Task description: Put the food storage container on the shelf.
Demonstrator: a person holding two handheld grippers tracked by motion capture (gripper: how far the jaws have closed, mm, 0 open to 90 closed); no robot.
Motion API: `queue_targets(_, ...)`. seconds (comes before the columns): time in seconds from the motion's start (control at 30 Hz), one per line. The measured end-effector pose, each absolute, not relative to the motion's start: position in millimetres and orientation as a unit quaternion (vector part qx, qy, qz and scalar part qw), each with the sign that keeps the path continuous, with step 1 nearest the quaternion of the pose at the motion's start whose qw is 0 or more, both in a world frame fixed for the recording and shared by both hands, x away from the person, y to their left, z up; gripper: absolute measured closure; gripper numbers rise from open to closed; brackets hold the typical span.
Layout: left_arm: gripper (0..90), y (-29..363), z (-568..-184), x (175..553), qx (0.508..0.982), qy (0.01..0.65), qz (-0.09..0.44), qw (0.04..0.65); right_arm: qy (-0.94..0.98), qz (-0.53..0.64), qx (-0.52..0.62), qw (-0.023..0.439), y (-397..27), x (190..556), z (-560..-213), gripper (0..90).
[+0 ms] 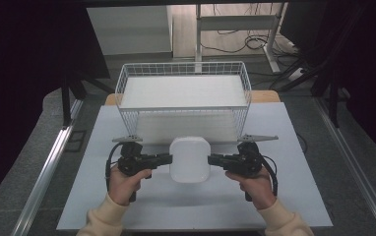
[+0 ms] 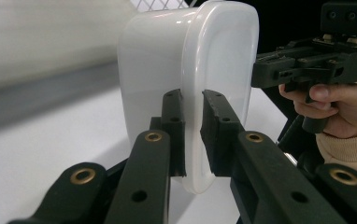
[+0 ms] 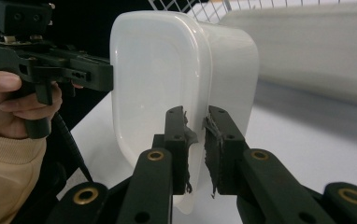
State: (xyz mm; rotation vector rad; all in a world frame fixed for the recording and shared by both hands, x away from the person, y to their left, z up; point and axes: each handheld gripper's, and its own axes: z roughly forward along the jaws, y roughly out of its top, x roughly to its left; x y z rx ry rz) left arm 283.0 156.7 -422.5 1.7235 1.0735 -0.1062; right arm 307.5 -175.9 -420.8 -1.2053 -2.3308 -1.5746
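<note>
A white lidded container [image 1: 190, 159] sits between the two grippers, just in front of a white wire basket [image 1: 183, 93] on the pale table [image 1: 127, 206]. The left gripper [image 1: 166, 158] pinches the container's rim on one side, its jaws closed on the lip [image 2: 194, 140]. The right gripper [image 1: 213, 159] clamps the opposite rim the same way, its worn pads [image 3: 211, 135] pressed to the edge. Whether the container rests on the table or is lifted slightly is hard to tell from above.

We note a white rounded-rectangular plastic container [image 1: 190, 159], lidded, held level above the table just before the wire basket [image 1: 183, 109], gripped at both side rims.
</note>
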Motion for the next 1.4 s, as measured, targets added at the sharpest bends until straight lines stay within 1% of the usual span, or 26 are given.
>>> queue_targets(0.23, 79.7, 159, -393, 296, 0.722, 0.437, -0.029, 0.536, -0.764, -0.519, -0.383, 0.025, -173, 319, -394, 79.0)
queue_targets(0.57, 79.5, 167, -344, 321, 0.716, 0.421, -0.011, 0.556, -0.764, -0.535, -0.362, -0.002, -166, 340, -337, 79.0)
queue_targets(0.87, 79.3, 173, -307, 344, 0.716, 0.412, 0.015, 0.563, -0.768, -0.537, -0.348, -0.018, -159, 364, -296, 79.3)
queue_targets(1.13, 79.2, 180, -288, 368, 0.712, 0.414, 0.011, 0.567, -0.773, -0.531, -0.348, -0.018, -151, 389, -272, 79.4)
queue_targets(1.4, 79.1, 187, -275, 401, 0.702, 0.419, -0.016, 0.576, -0.769, -0.53, -0.356, -0.009, -147, 415, -252, 79.4)
